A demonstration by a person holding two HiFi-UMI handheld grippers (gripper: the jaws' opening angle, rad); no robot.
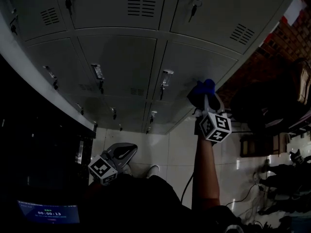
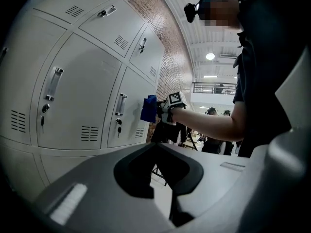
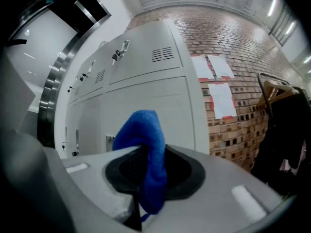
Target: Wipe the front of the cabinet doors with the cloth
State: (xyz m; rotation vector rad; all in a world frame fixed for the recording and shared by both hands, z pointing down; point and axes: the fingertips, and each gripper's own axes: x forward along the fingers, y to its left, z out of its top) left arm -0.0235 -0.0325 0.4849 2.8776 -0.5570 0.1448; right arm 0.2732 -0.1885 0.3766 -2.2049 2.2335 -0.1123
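Note:
A blue cloth [image 3: 146,154] is pinched in my right gripper [image 3: 143,178], whose jaws are shut on it. In the head view that right gripper [image 1: 206,103] holds the blue cloth [image 1: 201,92] up against the grey cabinet door [image 1: 194,67] at the right end of the locker bank. From the left gripper view the blue cloth [image 2: 148,108] is close to the cabinet door [image 2: 131,106], beside its handle [image 2: 120,104]. My left gripper [image 1: 121,154] hangs low, away from the lockers. Its jaws [image 2: 160,178] are together with nothing between them.
Grey lockers [image 1: 121,57] with handles and keys fill the wall ahead. A dark panel and a small screen [image 1: 48,211] stand at the left. A brick wall [image 3: 233,81] with paper sheets adjoins the lockers. Chairs and cables [image 1: 272,178] lie on the tiled floor at the right.

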